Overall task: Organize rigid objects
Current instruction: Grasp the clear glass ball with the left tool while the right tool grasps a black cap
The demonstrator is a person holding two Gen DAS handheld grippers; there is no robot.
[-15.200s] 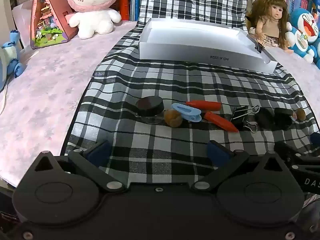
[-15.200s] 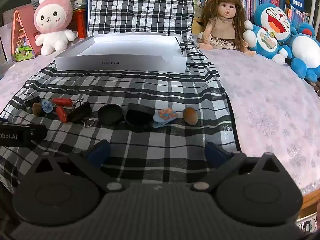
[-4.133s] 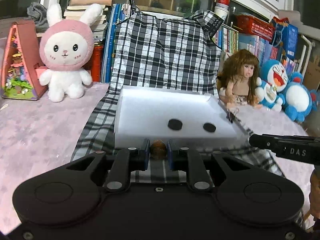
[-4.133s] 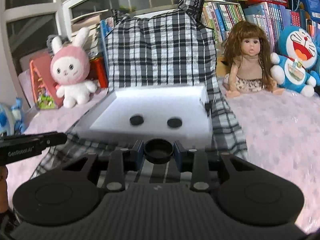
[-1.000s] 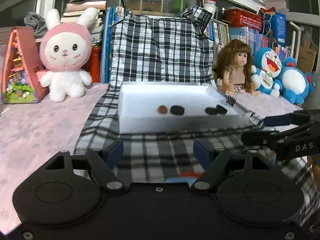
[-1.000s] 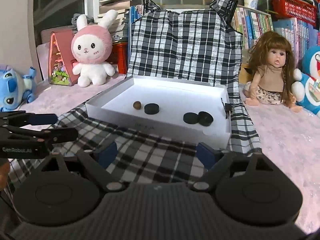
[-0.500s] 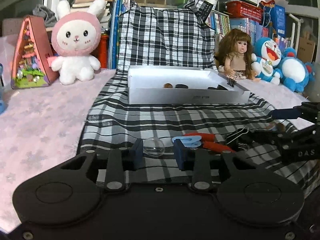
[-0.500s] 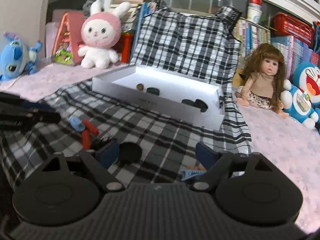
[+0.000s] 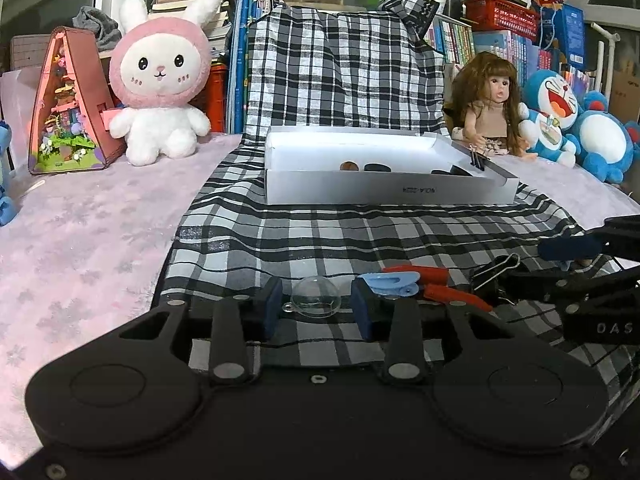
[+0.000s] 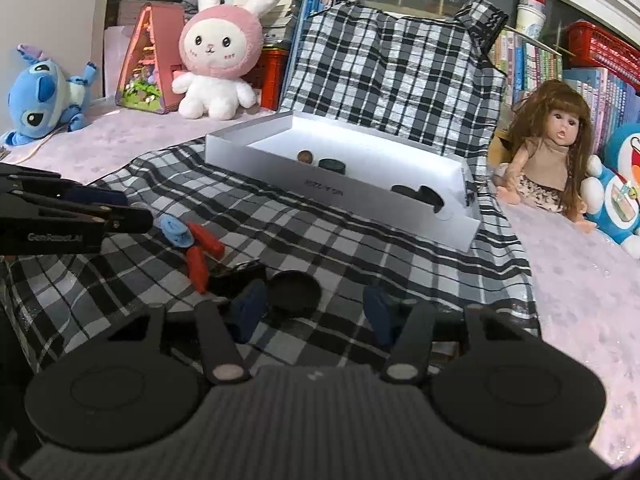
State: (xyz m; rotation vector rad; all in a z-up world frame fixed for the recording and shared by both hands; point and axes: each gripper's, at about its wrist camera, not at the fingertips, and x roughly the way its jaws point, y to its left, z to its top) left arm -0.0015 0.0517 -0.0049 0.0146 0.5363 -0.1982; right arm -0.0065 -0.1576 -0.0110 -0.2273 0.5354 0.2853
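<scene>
A white tray (image 9: 384,190) at the back of the checked cloth holds a brown ball (image 9: 349,165) and black caps (image 9: 377,167). My left gripper (image 9: 316,304) has its pads on either side of a clear dome (image 9: 316,299) on the cloth, with small gaps; the jaws are partly open. A blue clip (image 9: 390,282), two red clips (image 9: 416,270) and a black binder clip (image 9: 494,272) lie to its right. My right gripper (image 10: 312,308) is open around a black round cap (image 10: 295,291), close to its left pad (image 10: 250,310). The tray also shows in the right wrist view (image 10: 340,184).
A pink rabbit plush (image 9: 158,80) and a pink toy house (image 9: 68,100) stand at the back left. A doll (image 9: 492,104) and blue plush toys (image 9: 560,112) sit at the back right. A blue plush (image 10: 40,96) lies at the far left. Books line the back.
Both grippers have come down from the tray to the row of objects. The left jaws now stand around the clear dome; the right jaws have narrowed around the black cap.
</scene>
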